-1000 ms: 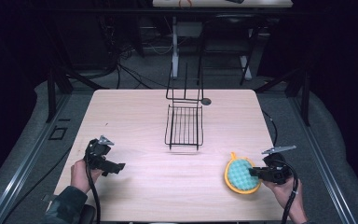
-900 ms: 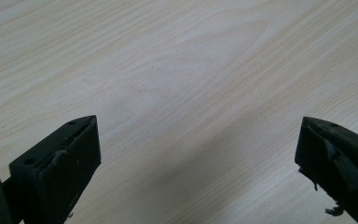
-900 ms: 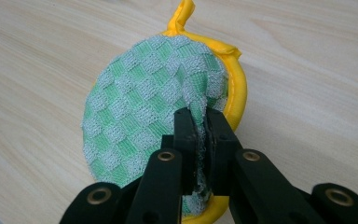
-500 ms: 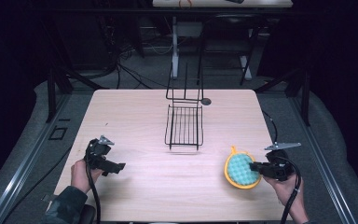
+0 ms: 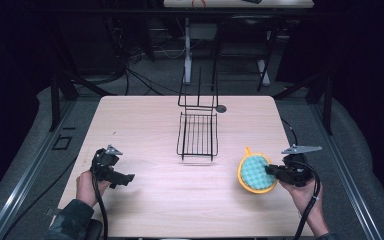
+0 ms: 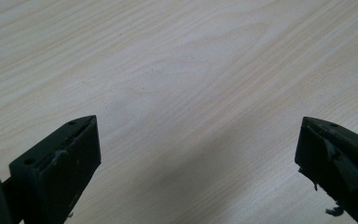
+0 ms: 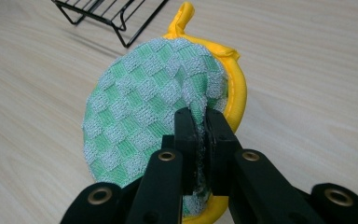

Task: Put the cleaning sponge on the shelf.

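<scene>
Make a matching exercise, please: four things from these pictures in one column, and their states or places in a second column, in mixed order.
Things:
1. left gripper
2. right gripper
3. wire rack
4. round pot holder

States or places:
A. green checks with a yellow rim and loop
B. jaws wide apart over bare table
C. black, at the middle of the table
D. jaws pinched on cloth

Pairs: 1-B, 2-D, 3-C, 4-A
</scene>
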Available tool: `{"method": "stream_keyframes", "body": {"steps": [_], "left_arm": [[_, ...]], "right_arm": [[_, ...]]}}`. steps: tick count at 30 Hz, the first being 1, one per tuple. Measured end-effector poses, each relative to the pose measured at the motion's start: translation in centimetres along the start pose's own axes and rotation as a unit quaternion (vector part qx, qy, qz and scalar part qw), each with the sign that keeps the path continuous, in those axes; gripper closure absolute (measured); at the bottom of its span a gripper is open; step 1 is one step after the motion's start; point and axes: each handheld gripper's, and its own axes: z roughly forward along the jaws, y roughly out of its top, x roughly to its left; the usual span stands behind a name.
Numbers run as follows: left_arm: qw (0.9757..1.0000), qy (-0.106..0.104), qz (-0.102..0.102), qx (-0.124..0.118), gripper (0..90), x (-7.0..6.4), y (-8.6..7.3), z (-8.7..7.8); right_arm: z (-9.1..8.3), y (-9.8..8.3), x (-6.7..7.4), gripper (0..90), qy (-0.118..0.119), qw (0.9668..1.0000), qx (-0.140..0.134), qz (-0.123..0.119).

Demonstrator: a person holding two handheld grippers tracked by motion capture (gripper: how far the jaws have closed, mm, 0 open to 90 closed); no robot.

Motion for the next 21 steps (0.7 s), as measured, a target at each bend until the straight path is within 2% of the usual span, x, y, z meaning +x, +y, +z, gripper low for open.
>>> {"method": "stream_keyframes", "body": {"steps": [6, 21], "left_arm": [[1.0, 0.0, 0.0, -0.001, 0.1, 0.0, 0.0, -0.1], [1.0, -0.004, 0.002, 0.001, 0.1, 0.0, 0.0, -0.1]], "right_arm": [[0.2, 1.3, 0.5, 85.5, -0.001, 0.9997, -0.019, -0.013], [1.1, 4.1, 1.8, 85.6, -0.001, 0.9987, -0.038, -0.035]]}}
